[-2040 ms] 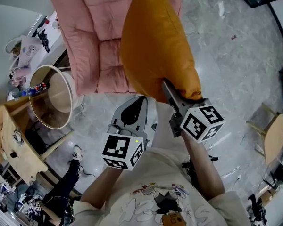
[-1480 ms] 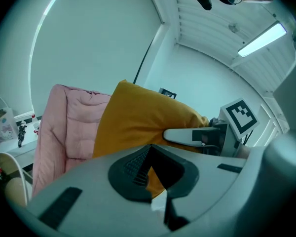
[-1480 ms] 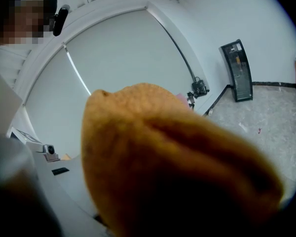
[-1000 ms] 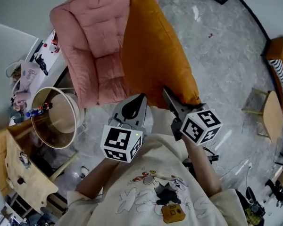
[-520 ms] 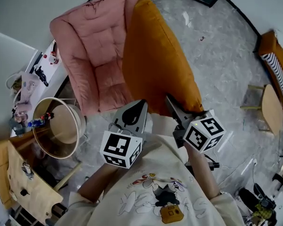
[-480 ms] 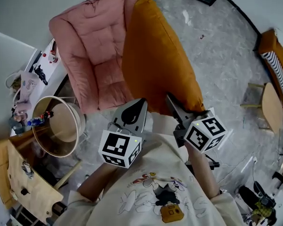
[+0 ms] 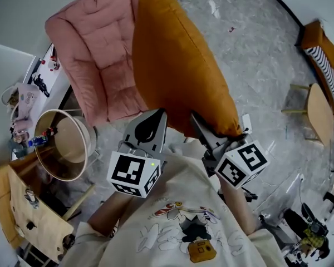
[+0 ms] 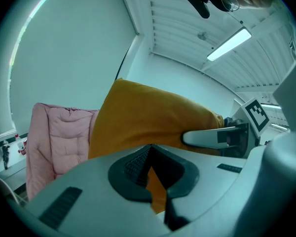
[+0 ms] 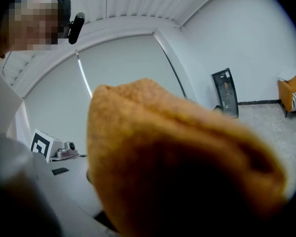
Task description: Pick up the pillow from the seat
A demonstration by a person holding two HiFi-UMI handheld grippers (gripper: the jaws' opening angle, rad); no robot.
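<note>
A big orange pillow [image 7: 178,65] hangs in the air in front of the pink padded seat [image 7: 94,49], standing on edge. My right gripper [image 7: 205,128] is shut on its lower corner, and the cloth fills the right gripper view, where the pillow [image 9: 187,172] hides the jaws. My left gripper [image 7: 149,128] is beside it to the left, shut and holding nothing, just short of the pillow's lower edge. In the left gripper view the pillow [image 8: 148,122] rises ahead of the closed left gripper [image 8: 151,157], with the pink seat [image 8: 54,137] at left and the right gripper [image 8: 207,138] at right.
A round wooden side table [image 7: 61,143] stands left of the seat, beside a cluttered desk [image 7: 28,93]. At the right are a small wooden chair [image 7: 317,113] and an orange sofa [image 7: 323,49]. A dark panel [image 9: 224,90] leans on the far wall. The floor is grey marble.
The pillow stays in my right gripper's hold. The seat and pillow have slid up and left in the head view. Both grippers hold their pose, the left one still shut and empty.
</note>
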